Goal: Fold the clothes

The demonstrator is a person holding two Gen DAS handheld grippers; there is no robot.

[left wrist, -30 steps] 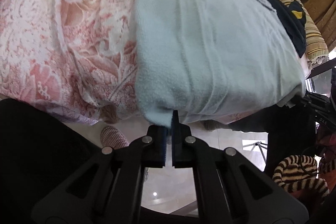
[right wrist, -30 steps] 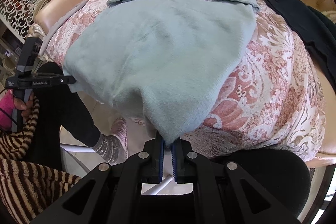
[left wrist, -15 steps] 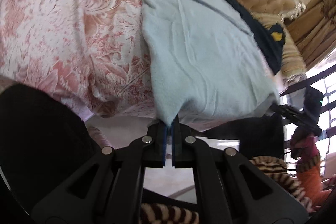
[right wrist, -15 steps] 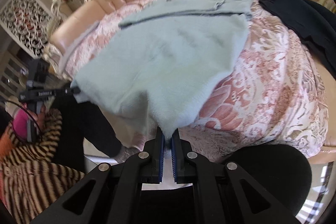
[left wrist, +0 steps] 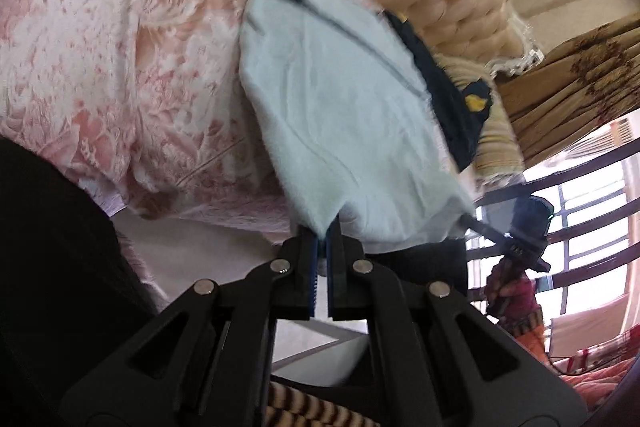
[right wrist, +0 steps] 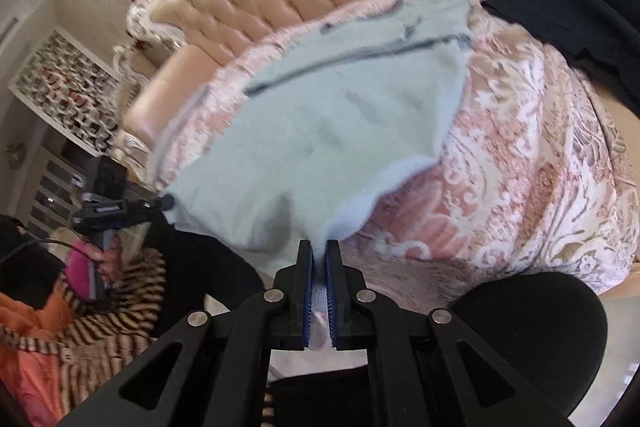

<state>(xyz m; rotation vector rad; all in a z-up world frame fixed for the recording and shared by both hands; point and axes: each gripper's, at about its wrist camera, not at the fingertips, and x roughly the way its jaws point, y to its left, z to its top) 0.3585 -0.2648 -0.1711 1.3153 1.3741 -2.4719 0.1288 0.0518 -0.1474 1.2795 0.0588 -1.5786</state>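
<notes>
Left tongs point(left wrist: 323, 231), right tongs point(right wrist: 319, 251) each pinch pale-blue garment point(left wrist: 344, 107) corner; thin bite, corner may slip; hem may snag bedspread point(right wrist: 520, 167).

No legible text in either view. Left gripper point(right wrist: 170, 203), seen from the right wrist, carries a small white label on its black body: blurred, unreadable. Right gripper point(left wrist: 466, 219), seen from the left wrist, shows faint white marks on its body: also unreadable.

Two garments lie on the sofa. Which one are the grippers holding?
The light blue garment: both the left gripper and right gripper pinch its near corners. The dark navy garment lies untouched further back.
</notes>
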